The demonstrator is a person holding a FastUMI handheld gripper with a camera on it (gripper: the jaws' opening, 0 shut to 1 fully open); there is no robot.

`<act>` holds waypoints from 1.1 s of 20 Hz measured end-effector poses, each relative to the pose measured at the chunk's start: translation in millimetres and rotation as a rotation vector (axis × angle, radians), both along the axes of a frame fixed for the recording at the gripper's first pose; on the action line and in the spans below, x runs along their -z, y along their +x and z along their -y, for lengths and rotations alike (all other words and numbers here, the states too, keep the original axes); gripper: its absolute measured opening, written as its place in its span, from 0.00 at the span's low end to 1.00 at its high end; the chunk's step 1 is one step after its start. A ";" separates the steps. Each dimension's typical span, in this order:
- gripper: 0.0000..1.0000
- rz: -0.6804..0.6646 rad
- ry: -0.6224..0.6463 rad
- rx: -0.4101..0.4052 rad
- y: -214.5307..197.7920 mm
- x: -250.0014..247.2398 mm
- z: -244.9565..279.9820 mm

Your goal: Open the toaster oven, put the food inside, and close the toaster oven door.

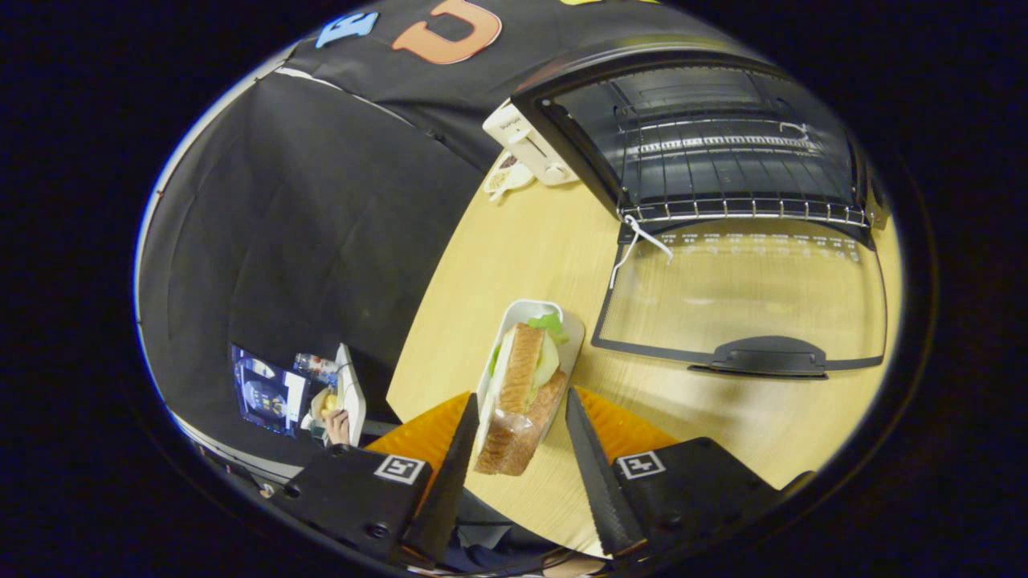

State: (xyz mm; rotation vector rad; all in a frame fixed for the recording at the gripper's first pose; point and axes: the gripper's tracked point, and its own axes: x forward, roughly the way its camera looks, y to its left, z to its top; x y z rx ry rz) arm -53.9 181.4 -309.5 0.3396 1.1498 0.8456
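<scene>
A sandwich (522, 377) with lettuce lies in a narrow white tray (532, 307). Tray and sandwich sit between my gripper's (520, 395) two black fingers, which close against their sides; the near end hangs past the table's edge, so the load looks lifted. Beyond the fingers and to the right stands the black toaster oven (715, 136). Its glass door (747, 289) is folded down flat onto the table, handle (763, 357) toward me. A wire rack (739, 210) shows inside at the front of the cavity.
The light wooden table (498, 249) carries a white pop-up toaster (532, 147) and a small dish (507, 178) left of the oven. A white cord (638, 241) hangs at the door's hinge corner. Off the table to the left, a person's hand (337, 425) holds something.
</scene>
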 end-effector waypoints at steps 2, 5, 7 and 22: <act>0.57 -0.021 0.019 0.040 0.7 0.2 -1.0; 0.43 -0.014 0.039 0.071 -1.4 -7.0 -1.6; 0.39 0.001 0.065 0.079 -2.7 -13.3 -3.1; 0.29 -0.012 0.561 0.381 26.5 -52.6 31.1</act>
